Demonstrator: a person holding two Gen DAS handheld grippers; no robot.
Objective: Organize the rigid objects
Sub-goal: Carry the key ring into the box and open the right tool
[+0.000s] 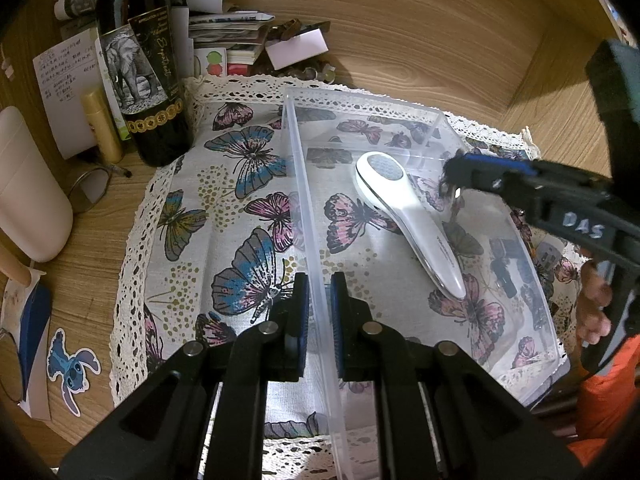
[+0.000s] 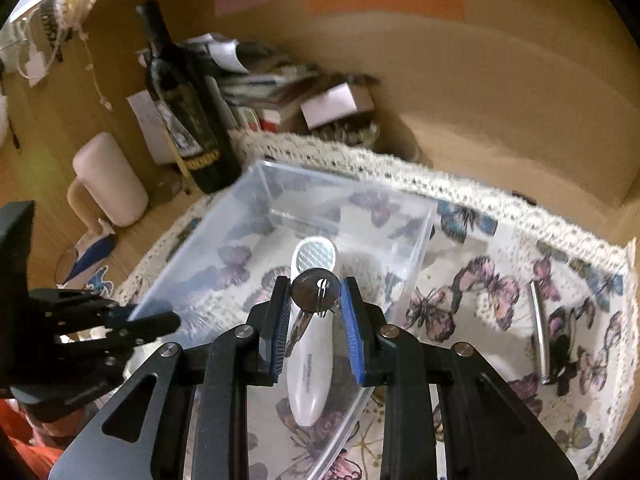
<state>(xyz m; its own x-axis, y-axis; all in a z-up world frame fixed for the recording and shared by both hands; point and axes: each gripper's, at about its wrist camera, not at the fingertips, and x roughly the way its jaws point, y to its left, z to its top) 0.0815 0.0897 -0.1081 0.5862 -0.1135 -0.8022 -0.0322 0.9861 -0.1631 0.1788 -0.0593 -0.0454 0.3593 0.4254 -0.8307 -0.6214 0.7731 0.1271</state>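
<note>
A clear plastic bin (image 1: 436, 114) stands on a butterfly-print cloth (image 1: 240, 184). A white handheld device (image 1: 404, 216) lies inside it, also in the right wrist view (image 2: 310, 376). My left gripper (image 1: 320, 312) is shut on the bin's near wall (image 1: 316, 264), one finger on each side. My right gripper (image 2: 316, 312) is shut on a small round silver metal piece (image 2: 316, 286) and holds it above the bin over the white device. It shows from the side in the left wrist view (image 1: 456, 184).
A dark wine bottle (image 1: 140, 60), a gold tube (image 1: 102, 124), a white cylinder (image 1: 28, 188) and stacked papers (image 1: 224, 28) crowd the back left. A metal bar (image 2: 540, 332) and a dark object (image 2: 564, 360) lie on the cloth to the right of the bin (image 2: 384, 200). Wooden walls enclose the desk.
</note>
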